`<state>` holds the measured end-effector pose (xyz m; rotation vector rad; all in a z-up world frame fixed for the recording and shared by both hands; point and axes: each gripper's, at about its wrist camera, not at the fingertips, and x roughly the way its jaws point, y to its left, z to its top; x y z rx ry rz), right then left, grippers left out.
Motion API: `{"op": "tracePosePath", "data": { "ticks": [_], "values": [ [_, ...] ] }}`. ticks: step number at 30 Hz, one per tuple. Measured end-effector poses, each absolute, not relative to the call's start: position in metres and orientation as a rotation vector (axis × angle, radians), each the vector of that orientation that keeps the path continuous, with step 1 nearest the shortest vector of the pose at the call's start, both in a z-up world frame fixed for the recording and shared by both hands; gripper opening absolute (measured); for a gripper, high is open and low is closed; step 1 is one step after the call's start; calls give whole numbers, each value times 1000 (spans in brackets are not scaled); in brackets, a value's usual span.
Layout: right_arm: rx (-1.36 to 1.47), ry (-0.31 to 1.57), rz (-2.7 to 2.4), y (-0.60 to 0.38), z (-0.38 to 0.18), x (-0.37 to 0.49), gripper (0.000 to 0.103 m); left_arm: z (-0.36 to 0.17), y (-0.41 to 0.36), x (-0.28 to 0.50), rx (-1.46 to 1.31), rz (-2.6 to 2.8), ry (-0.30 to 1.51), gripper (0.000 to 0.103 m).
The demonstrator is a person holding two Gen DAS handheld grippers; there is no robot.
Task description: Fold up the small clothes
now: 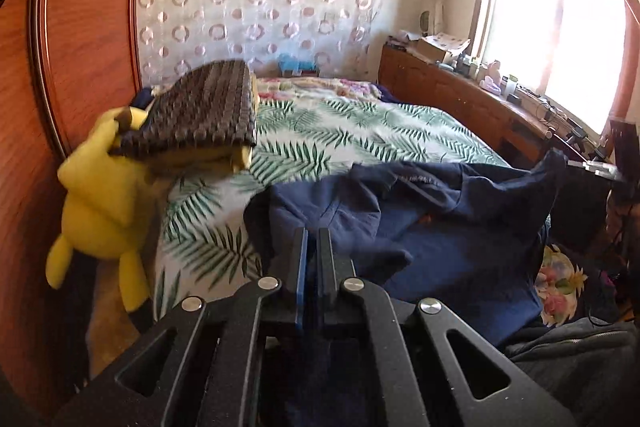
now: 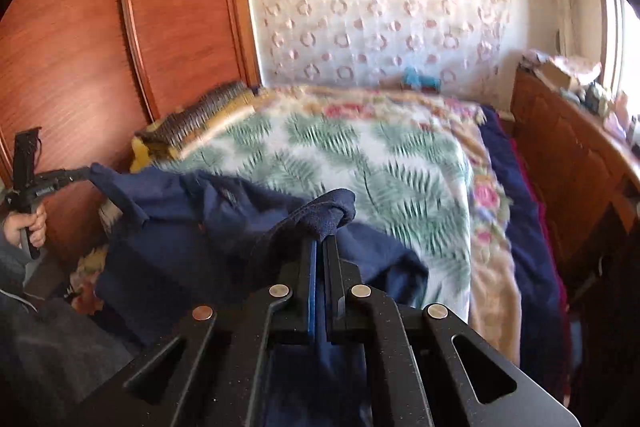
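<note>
A navy blue garment (image 1: 460, 227) hangs stretched between my two grippers above the near end of the bed; it also shows in the right wrist view (image 2: 192, 211). My left gripper (image 1: 313, 233) is shut on one edge of it, cloth running down between the fingers. My right gripper (image 2: 325, 241) is shut on another bunched corner (image 2: 332, 211). In the right wrist view the left gripper (image 2: 86, 171) shows at far left, pinching the far corner, with a hand on its handle.
The bed carries a leaf-print cover (image 1: 360, 131) and a floral blanket (image 2: 488, 195). A yellow plush toy (image 1: 100, 203) and a dark knitted pillow (image 1: 208, 111) lie by the wooden wardrobe (image 2: 100, 47). A cluttered wooden dresser (image 1: 480, 99) stands under the window.
</note>
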<state>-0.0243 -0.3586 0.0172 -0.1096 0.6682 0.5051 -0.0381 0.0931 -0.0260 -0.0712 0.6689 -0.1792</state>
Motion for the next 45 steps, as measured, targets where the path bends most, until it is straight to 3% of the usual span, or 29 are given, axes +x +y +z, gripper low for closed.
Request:
{"op": "tracePosePath", "data": {
  "ticks": [12, 16, 18, 19, 21, 22, 23, 25, 35, 45],
  "values": [
    [-120, 732, 458, -351, 8, 0, 3, -36, 88, -31, -38, -193, 694, 4],
    [-139, 723, 462, -341, 3, 3, 4, -30, 87, -28, -36, -179, 667, 44],
    [-155, 721, 455, -337, 0, 3, 4, -24, 86, -26, -40, -183, 645, 46],
    [-160, 720, 453, -338, -2, 3, 5, -22, 87, -25, -46, -185, 639, 52],
    [-161, 715, 448, -340, 0, 2, 13, -18, 89, -21, -56, -191, 631, 68],
    [-164, 711, 439, -342, 1, 2, 26, -17, 89, -18, -58, -195, 628, 73],
    [-167, 707, 427, -344, 2, 2, 45, -17, 90, -16, -60, -198, 630, 74],
    [-147, 689, 438, -349, 4, 4, 54, -19, 93, -7, -74, -200, 643, 75],
    [-117, 665, 375, -349, -13, 58, 55, -39, 110, 45, -56, -143, 709, 75],
    [-126, 825, 386, -322, -64, 134, 55, -63, 110, 87, -19, -169, 796, 75]
  ]
}}
